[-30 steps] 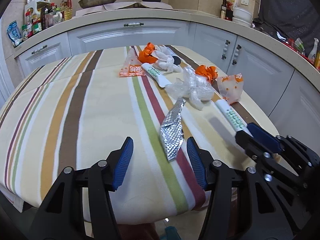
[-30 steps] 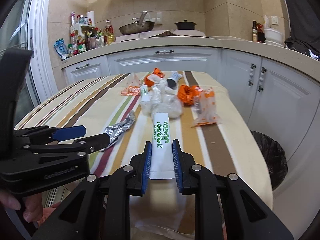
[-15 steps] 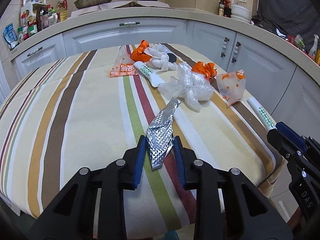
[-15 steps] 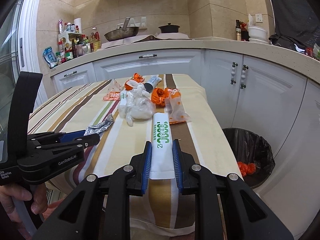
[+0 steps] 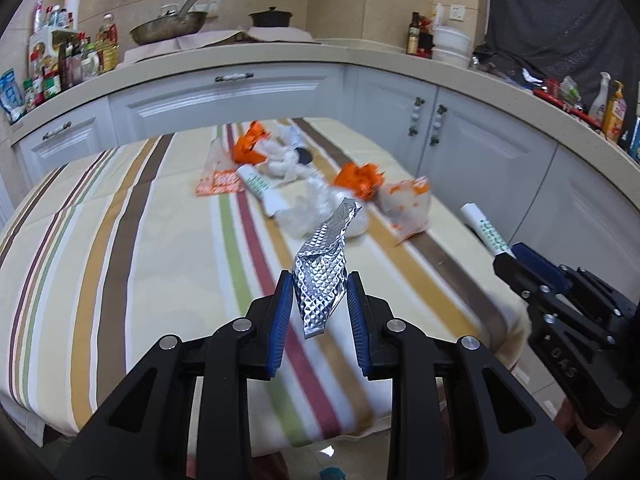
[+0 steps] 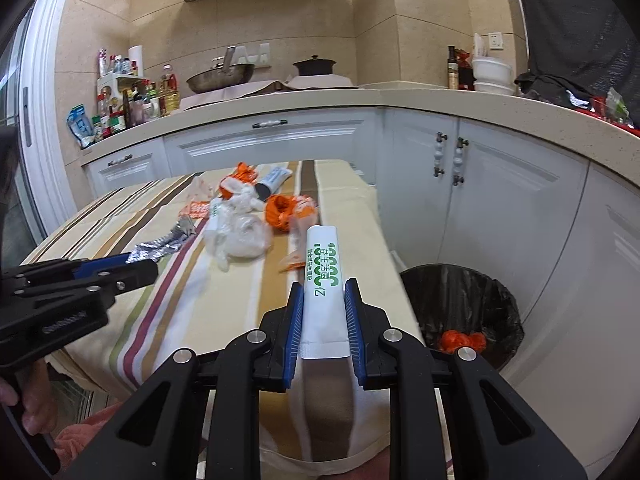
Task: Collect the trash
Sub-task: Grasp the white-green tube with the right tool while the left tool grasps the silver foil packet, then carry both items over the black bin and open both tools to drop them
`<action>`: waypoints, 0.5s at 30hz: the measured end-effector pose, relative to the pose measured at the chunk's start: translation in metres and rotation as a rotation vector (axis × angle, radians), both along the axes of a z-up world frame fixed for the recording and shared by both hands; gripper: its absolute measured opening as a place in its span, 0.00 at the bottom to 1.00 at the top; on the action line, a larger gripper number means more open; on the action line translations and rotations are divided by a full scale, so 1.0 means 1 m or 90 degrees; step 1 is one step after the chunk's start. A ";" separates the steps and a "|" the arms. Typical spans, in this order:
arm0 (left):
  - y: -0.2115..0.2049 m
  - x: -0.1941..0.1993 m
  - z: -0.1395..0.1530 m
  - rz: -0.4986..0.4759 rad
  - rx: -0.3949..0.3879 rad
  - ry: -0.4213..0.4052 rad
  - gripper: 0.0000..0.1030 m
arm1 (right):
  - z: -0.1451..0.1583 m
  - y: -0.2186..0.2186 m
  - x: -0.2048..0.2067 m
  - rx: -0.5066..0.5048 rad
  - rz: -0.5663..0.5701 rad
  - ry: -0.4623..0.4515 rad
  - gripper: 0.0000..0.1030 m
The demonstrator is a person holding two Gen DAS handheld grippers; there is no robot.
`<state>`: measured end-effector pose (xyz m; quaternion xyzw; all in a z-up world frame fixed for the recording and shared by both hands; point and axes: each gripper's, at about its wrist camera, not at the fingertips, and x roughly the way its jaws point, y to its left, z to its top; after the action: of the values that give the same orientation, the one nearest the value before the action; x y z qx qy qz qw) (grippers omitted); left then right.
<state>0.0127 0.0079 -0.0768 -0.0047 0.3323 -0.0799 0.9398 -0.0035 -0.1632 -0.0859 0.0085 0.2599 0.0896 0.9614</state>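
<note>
My left gripper [image 5: 320, 292] is shut on a crumpled silver foil wrapper [image 5: 325, 268] and holds it above the striped table [image 5: 120, 248]. The wrapper also shows in the right wrist view [image 6: 160, 246]. My right gripper [image 6: 324, 300] is shut on a white tube with green print [image 6: 324, 272], lifted over the table's right edge. The tube also shows in the left wrist view [image 5: 484, 230]. A black-lined trash bin [image 6: 460, 308] with orange scraps inside stands on the floor to the right of the table.
More trash lies on the table: orange wrappers [image 5: 360, 178], a clear plastic bag [image 6: 244, 234], a second white tube [image 5: 262, 194], an orange-printed packet [image 5: 218, 184]. White cabinets [image 6: 480, 184] and a cluttered counter surround the table.
My left gripper closed on the foil wrapper and lifted it off the table. My right gripper raised the tube and moved right, bringing the trash bin into view.
</note>
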 end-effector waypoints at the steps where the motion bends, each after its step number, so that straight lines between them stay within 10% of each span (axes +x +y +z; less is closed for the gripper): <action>1: -0.005 0.001 0.005 -0.008 -0.002 -0.005 0.26 | 0.002 -0.003 0.001 -0.001 -0.006 -0.001 0.22; 15: -0.095 0.039 0.043 -0.098 -0.009 -0.066 0.26 | 0.037 -0.076 0.019 -0.016 -0.113 -0.044 0.22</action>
<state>0.0512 -0.0867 -0.0336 0.0181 0.2821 -0.1548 0.9467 0.0159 -0.2392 -0.0493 0.0166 0.2256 0.0012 0.9741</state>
